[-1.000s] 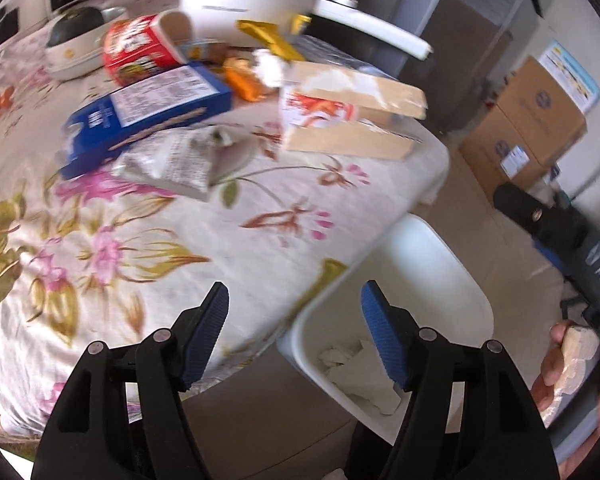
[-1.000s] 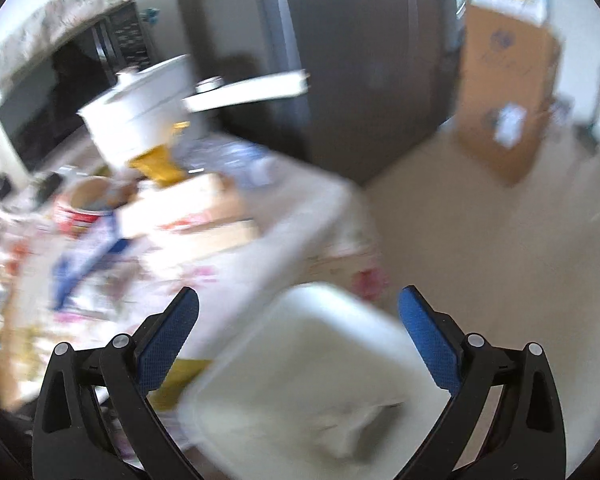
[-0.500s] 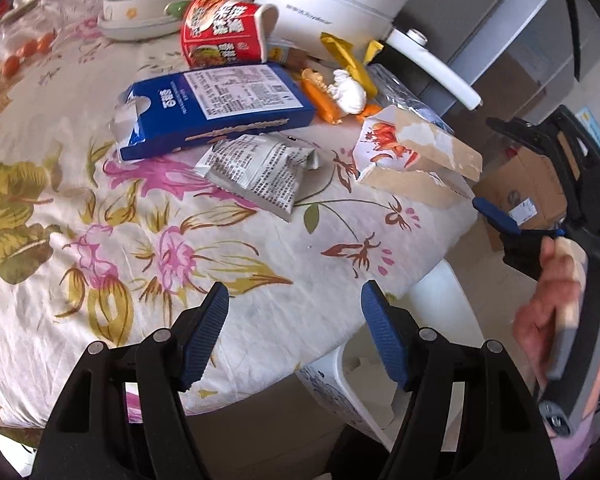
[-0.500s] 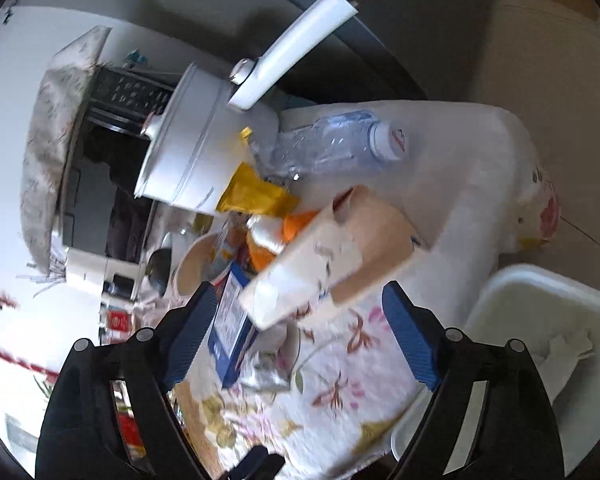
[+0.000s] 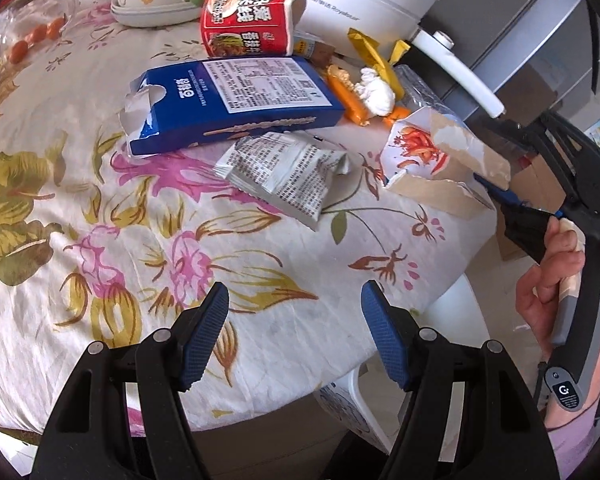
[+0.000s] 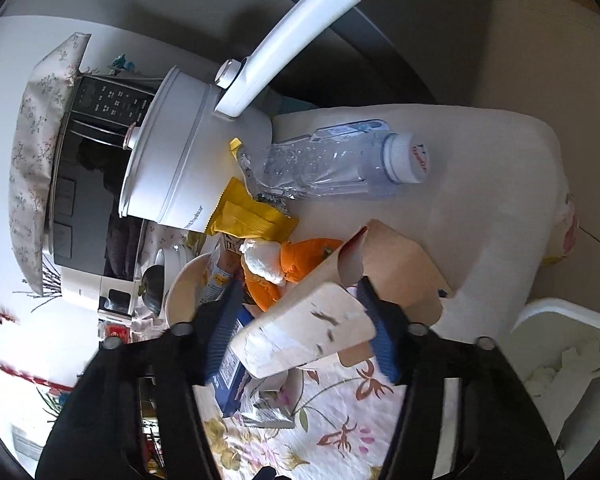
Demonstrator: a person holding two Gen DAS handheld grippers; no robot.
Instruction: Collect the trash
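A torn brown-and-white cardboard food box with red printing (image 6: pixel 332 312) lies at the worktop's edge, its ripped flap between the blue pads of the right hand-held gripper (image 6: pixel 300 328), whose jaws have just been closing; whether the pads already press on the card cannot be told. Behind it sit an orange peel (image 6: pixel 304 256), a crumpled white tissue (image 6: pixel 260 260), a yellow foil wrapper (image 6: pixel 248 216) and a clear plastic bottle with a white cap (image 6: pixel 332 164). Left of the box lie a silver printed sachet (image 5: pixel 288 172), a blue carton with a white label in Chinese print (image 5: pixel 236 100) and a red instant-noodle cup with Chinese lettering (image 5: pixel 252 20). A white electric pot (image 5: pixel 352 0) carries small grey lettering too fine to read. The left hand-held gripper (image 5: pixel 294 332) hangs with jaws apart, empty, above the floral tablecloth (image 5: pixel 100 240). A white plastic bin (image 6: pixel 560 360) stands on the floor below the worktop.
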